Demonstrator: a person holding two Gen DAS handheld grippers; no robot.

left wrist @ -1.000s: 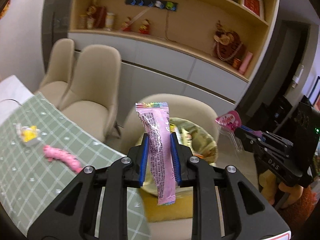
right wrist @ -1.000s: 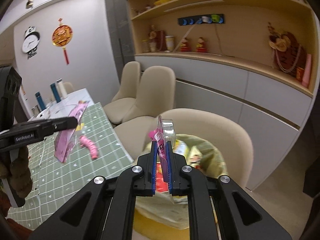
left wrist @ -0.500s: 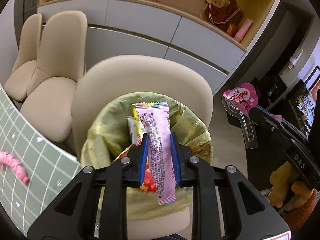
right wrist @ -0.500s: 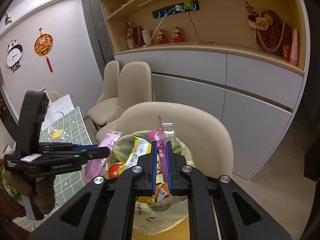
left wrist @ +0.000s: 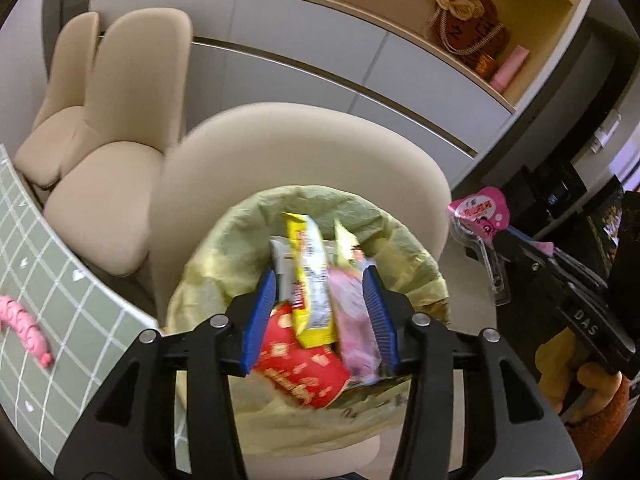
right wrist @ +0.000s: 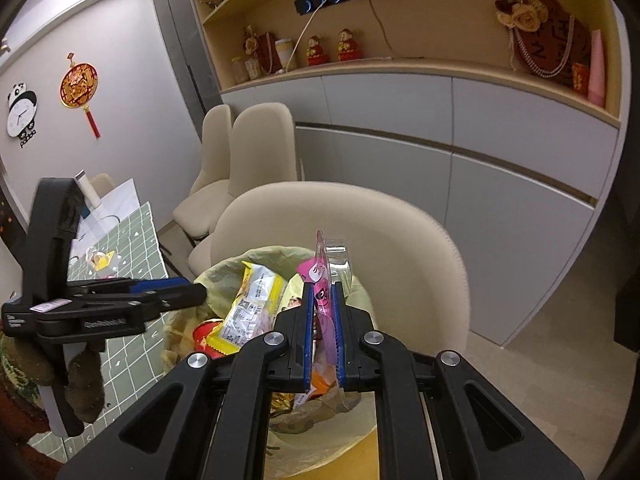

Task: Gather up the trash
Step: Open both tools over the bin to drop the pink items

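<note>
A trash bin with a yellow-green liner (left wrist: 404,240) (right wrist: 224,276) stands on a beige chair and holds several wrappers. My left gripper (left wrist: 320,316) hangs open just above it. A blurred pink wrapper (left wrist: 354,320) lies loose between its blue pads, inside the bin next to a yellow wrapper (left wrist: 310,276) and a red packet (left wrist: 300,368). My right gripper (right wrist: 322,320) is shut on a pink blister pack (right wrist: 320,276), held upright over the bin's right side; it also shows in the left wrist view (left wrist: 480,212).
A green checked table (left wrist: 48,300) (right wrist: 132,236) lies to the left with a pink candy strip (left wrist: 24,328) and a small yellow item (right wrist: 100,260). The beige chair back (right wrist: 360,220) rises behind the bin. Two more chairs (left wrist: 104,120) stand by grey cabinets.
My left gripper has opened over the bin and the pink wrapper has dropped from it into the bin. My right gripper still holds the pink pack, now closer over the bin.
</note>
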